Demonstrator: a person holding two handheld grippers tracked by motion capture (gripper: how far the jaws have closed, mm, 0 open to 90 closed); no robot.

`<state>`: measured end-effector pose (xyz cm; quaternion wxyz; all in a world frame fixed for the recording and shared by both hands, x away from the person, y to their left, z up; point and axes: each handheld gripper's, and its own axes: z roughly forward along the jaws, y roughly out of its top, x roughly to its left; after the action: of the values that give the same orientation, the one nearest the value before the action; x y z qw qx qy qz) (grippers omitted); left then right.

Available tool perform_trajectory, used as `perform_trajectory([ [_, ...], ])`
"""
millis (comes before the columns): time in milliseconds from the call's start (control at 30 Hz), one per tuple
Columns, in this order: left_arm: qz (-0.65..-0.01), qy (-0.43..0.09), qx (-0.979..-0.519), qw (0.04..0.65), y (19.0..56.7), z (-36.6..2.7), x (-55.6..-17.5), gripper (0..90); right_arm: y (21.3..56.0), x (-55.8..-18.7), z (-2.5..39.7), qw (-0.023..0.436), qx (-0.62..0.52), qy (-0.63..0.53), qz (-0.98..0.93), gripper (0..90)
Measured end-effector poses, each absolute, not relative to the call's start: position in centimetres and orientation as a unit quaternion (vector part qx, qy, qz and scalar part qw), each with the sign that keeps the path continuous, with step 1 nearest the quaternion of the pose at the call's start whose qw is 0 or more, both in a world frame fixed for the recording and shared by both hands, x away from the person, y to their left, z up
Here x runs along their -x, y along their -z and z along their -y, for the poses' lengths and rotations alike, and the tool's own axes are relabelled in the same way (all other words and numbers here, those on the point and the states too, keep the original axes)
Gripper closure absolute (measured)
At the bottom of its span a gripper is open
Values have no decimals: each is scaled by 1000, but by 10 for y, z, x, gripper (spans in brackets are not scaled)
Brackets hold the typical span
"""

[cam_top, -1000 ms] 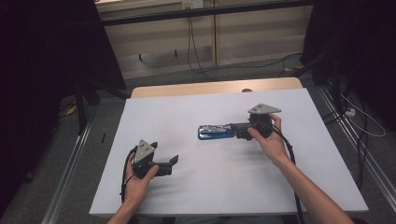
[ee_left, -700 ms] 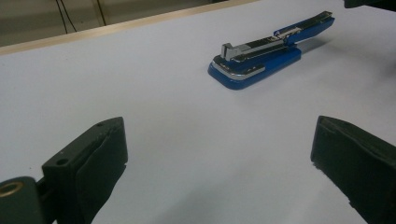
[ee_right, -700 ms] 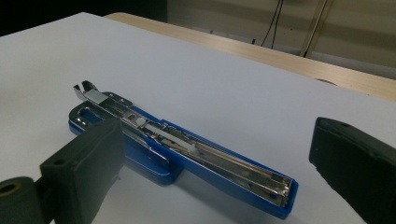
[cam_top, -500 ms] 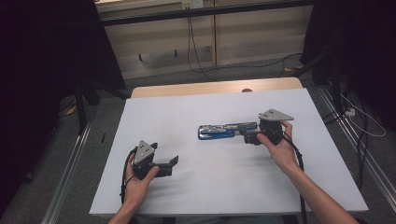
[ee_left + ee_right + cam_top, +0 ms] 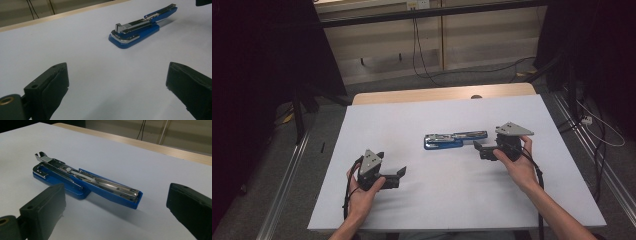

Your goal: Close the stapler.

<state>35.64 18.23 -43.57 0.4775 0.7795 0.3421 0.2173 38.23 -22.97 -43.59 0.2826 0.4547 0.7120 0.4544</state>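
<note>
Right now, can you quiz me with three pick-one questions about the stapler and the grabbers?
1. Where is the stapler?
A. in the left gripper
B. on the table, just left of the right gripper
C. on the floor

2. What colour is the stapler's body?
A. red
B. green
C. blue

3. How do the right gripper's jaws stand?
A. wide apart, holding nothing
B. shut on the stapler
C. shut on a pen

Answers:
1. B: in the high view it lies flat on the white table, close in front of the right gripper and well away from the left gripper.
2. C: both gripper views show a blue base with silver metal parts.
3. A: the right gripper view shows its two black jaws far apart with bare table between them.
</note>
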Motion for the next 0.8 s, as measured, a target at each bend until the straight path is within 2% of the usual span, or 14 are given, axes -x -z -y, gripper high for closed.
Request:
perform_trajectory([
  [200, -338, -204, -777, 490, 434, -169, -363, 61, 437, -378, 234, 280, -455, -456, -712, 22],
  [400, -305, -221, -793, 478, 436, -148, -372, 68, 436, -375, 237, 276, -451, -460, -713, 23],
  [600, -303, -190, -789, 500, 431, -130, -381, 49, 439, -373, 237, 273, -445, -458, -720, 28],
  [800, -292, -200, -793, 496, 433, -114, -391, 55, 442, -373, 237, 262, -443, -459, -724, 75],
])
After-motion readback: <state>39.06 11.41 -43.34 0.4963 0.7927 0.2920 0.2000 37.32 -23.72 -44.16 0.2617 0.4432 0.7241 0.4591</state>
